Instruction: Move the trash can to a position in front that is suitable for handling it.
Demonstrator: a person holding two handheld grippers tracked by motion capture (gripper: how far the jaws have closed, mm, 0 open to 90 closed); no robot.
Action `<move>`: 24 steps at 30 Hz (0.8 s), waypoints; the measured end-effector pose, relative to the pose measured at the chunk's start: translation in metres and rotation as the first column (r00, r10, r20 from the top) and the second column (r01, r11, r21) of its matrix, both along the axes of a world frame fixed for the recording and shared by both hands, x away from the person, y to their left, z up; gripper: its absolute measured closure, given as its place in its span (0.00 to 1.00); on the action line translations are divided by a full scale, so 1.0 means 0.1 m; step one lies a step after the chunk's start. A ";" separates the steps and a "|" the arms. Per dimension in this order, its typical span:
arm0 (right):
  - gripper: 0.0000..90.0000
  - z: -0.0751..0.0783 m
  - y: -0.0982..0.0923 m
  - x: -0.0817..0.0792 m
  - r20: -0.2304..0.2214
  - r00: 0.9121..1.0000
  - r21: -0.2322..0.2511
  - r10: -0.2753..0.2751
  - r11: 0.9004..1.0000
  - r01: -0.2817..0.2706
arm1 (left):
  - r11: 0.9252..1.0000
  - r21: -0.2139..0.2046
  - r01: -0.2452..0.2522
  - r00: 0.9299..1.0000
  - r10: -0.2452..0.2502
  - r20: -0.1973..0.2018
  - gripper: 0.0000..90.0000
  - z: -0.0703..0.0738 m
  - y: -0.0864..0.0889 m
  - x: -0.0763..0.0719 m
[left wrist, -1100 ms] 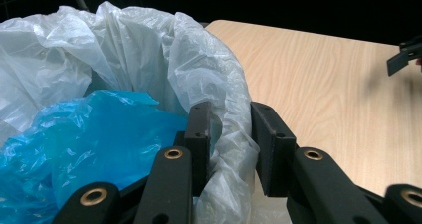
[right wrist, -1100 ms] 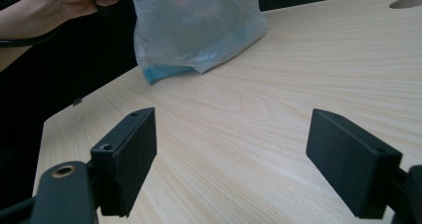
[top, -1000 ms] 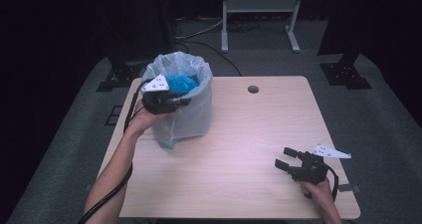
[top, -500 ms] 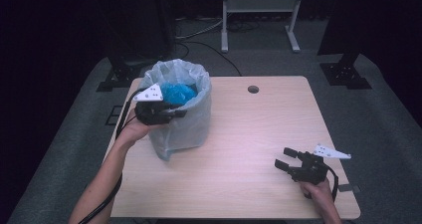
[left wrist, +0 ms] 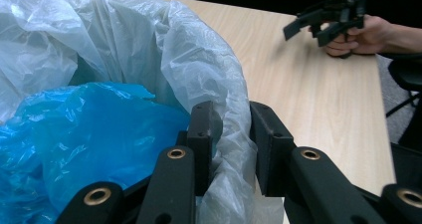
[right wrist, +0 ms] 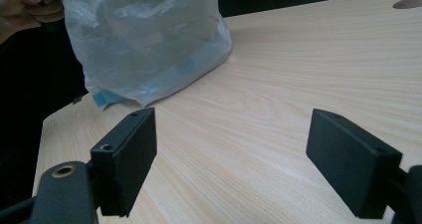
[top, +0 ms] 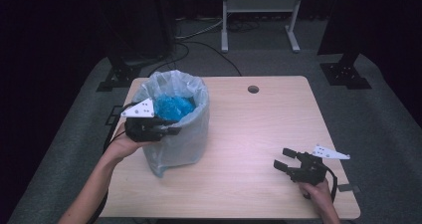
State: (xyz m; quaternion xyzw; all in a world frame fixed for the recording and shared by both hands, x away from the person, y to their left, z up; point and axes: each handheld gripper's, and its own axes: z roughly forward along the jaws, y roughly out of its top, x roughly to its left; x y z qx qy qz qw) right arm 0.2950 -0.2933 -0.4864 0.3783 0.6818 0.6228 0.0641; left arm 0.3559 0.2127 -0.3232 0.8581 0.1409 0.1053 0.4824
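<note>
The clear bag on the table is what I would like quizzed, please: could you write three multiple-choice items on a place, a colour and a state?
1. Where does the clear bag stand on the table?
A. At its left side
B. At its right edge
C. Over the round hole

2. What colour is the crumpled plastic inside the bag?
A. Red
B. Blue
C. Yellow

3. How do the right tool jaws stand?
A. Clamped on the bag
C. Shut on nothing
B. Wide apart with nothing between them

Answers: 1 A, the high view shows it at the left, where the left tool pinches its rim. 2 B, blue shows through the open top. 3 B, the right gripper view shows bare tabletop between the jaws.
</note>
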 end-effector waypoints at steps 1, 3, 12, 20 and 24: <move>0.21 0.00 0.00 0.00 0.000 1.000 0.000 0.000 1.000 0.000 | 1.000 0.000 0.003 1.000 -0.003 -0.004 0.80 0.00 0.00 -0.03; 0.21 0.00 0.01 0.00 -0.001 1.000 0.002 0.001 1.000 -0.001 | 1.000 0.001 0.011 1.000 -0.011 -0.009 0.80 0.00 0.01 -0.08; 0.21 0.00 0.01 0.01 -0.001 1.000 0.006 -0.001 1.000 0.001 | 0.999 0.000 0.041 0.999 -0.041 -0.017 0.80 0.00 0.02 -0.27; 0.21 0.00 0.01 0.01 -0.002 1.000 0.007 -0.005 1.000 0.005 | 0.997 -0.076 -0.005 0.999 0.001 -0.042 0.56 0.07 0.11 -0.29; 0.21 -0.01 0.00 0.01 -0.009 1.000 0.010 -0.006 1.000 0.006 | 0.994 -0.105 -0.019 0.999 0.015 -0.038 0.45 0.12 0.15 -0.32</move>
